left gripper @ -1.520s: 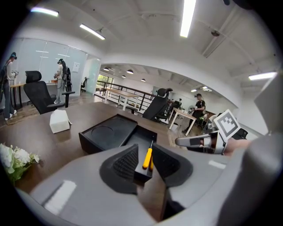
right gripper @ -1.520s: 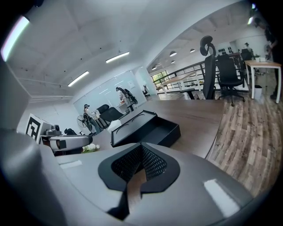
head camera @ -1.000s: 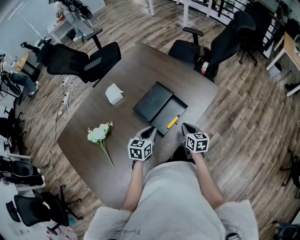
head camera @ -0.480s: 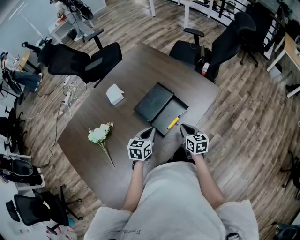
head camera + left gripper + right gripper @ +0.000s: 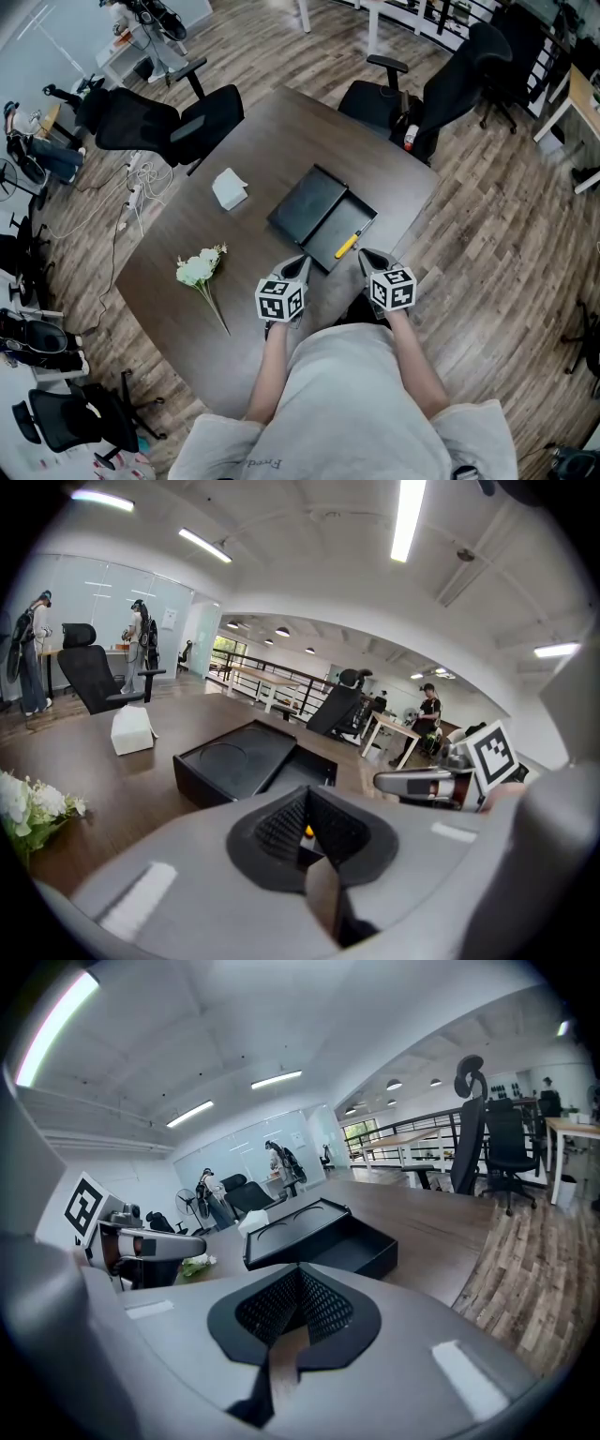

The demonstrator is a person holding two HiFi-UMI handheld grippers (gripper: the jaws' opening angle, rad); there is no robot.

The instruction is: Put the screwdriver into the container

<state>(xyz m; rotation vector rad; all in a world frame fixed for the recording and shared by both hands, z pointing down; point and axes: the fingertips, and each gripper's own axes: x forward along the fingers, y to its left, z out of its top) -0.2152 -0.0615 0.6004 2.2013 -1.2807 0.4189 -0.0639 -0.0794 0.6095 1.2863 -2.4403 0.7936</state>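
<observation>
An open office with a wood-plank floor (image 5: 487,234) and black swivel chairs (image 5: 169,124) lay round the dark brown table (image 5: 178,234) you stood at. Near the middle of that table sat the flat black rectangular container (image 5: 361,217). Its black lid (image 5: 306,208) covered the far left half and left the near right half open. The yellow-handled screwdriver (image 5: 346,245) lay inside that open half, slanted across it, and it was the only thing to be seen in there. A small white box (image 5: 229,187) stood on the table to the container's left. A bunch of white flowers on a green stem (image 5: 198,268) lay nearer you, well apart from the container.

Your left gripper (image 5: 300,264) hung just at the container's near edge. Its ribbed black fingers (image 5: 279,825) were pressed together with nothing held between them. In the left gripper view a speck of the yellow handle showed just beyond where the fingers met.

Your right gripper (image 5: 367,257) hung at the near right corner of the container, close to the screwdriver's handle but not touching it. Its fingers (image 5: 272,1307) were also brought together, and they were empty. The right gripper view looked along them at the open half of the container. Both grippers pointed away from you and somewhat downward toward the table.
</observation>
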